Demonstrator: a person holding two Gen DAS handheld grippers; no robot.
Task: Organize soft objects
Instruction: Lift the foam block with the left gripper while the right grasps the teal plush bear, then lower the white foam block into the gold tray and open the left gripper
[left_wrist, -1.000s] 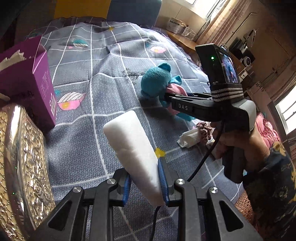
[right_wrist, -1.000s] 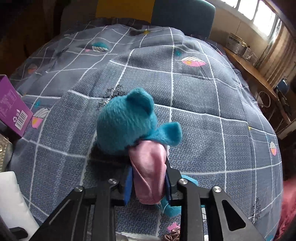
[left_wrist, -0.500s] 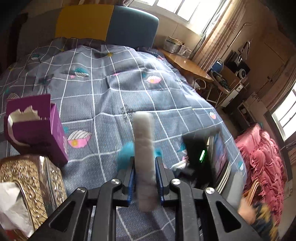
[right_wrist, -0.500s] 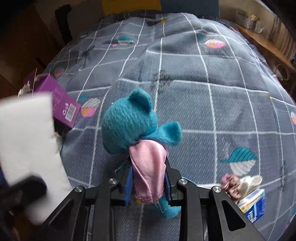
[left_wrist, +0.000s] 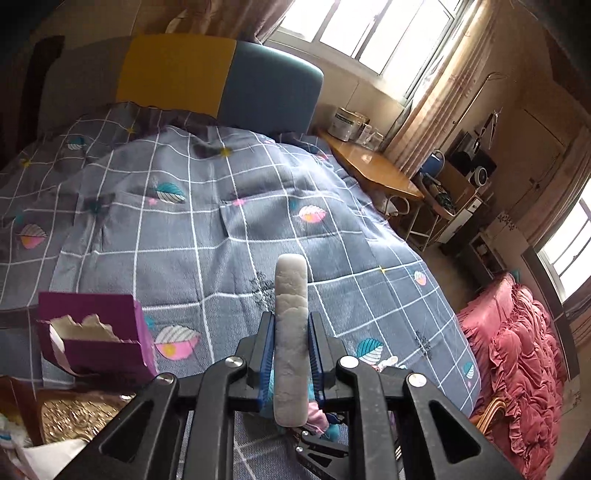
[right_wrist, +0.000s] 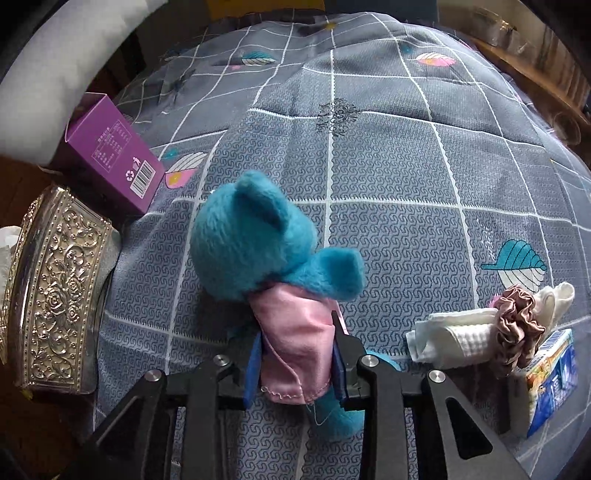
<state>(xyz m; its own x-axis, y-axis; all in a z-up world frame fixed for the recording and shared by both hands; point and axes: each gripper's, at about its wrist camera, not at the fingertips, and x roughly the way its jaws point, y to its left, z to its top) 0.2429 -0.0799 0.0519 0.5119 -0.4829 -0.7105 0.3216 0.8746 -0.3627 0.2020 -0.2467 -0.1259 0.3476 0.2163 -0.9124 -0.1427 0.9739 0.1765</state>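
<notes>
White foam, a long sponge (left_wrist: 291, 332) standing on edge, is squeezed between the blue pads of the left gripper (left_wrist: 291, 354), whose jaws have just been closing on it, with the torn purple box (left_wrist: 98, 332) and the embossed gold tin (left_wrist: 74, 413) off to its left above the grey checked bedspread (left_wrist: 207, 221). The right gripper (right_wrist: 297, 354) has just been opening its jaws around the pink-clad body of the teal plush bear (right_wrist: 258, 251) lying on the bedspread, the pads beside the cloth though I cannot tell if they press it. To its right lie a folded white cloth (right_wrist: 454, 339), a brown scrunchie (right_wrist: 517, 321) and a blue carton (right_wrist: 550, 373).
</notes>
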